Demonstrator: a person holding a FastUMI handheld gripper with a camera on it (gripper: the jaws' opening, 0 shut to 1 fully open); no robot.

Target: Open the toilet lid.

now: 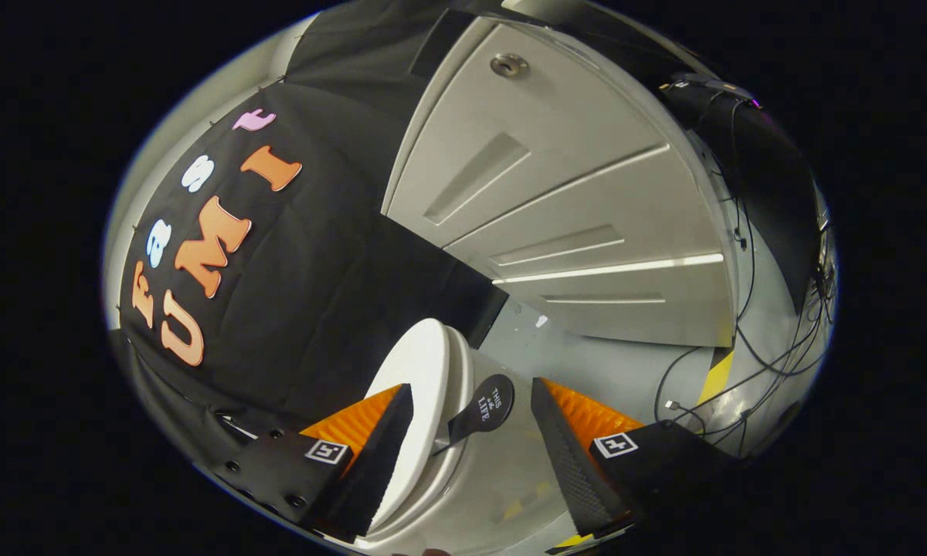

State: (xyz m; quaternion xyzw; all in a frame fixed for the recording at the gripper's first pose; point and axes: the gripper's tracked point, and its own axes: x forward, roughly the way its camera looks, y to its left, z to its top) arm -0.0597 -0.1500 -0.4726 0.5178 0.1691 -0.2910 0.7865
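One white oval plastic toilet lid (421, 371) stands raised between the fingers, nearer the left one, tipped up and leaning toward the black cloth wall (309, 309) behind it, so the opening looks largely done. Just ahead of the gap sits a small dark paddle-shaped lifting tab (485, 408) with pale lettering, jutting from the lid's side; it is presumably there so the lid can be swung without touching the seat. The gripper (471, 432) has its fingers spread wide apart, neither pressing on the tab nor on the lid, which suggests the lid rests on its own against the wall side. Whether the left finger brushes the lid's back face cannot be told. Below the lid curves the white toilet bowl rim (432, 479). Beyond the fingers lies a smooth grey floor (587, 363) with a yellow-and-black hazard strip (715, 377) and several loose black cables (741, 340) trailing to the right finger's side. Farther off stands a pale grey panelled door (556, 201) with a round metal lock (509, 65) near its far end.
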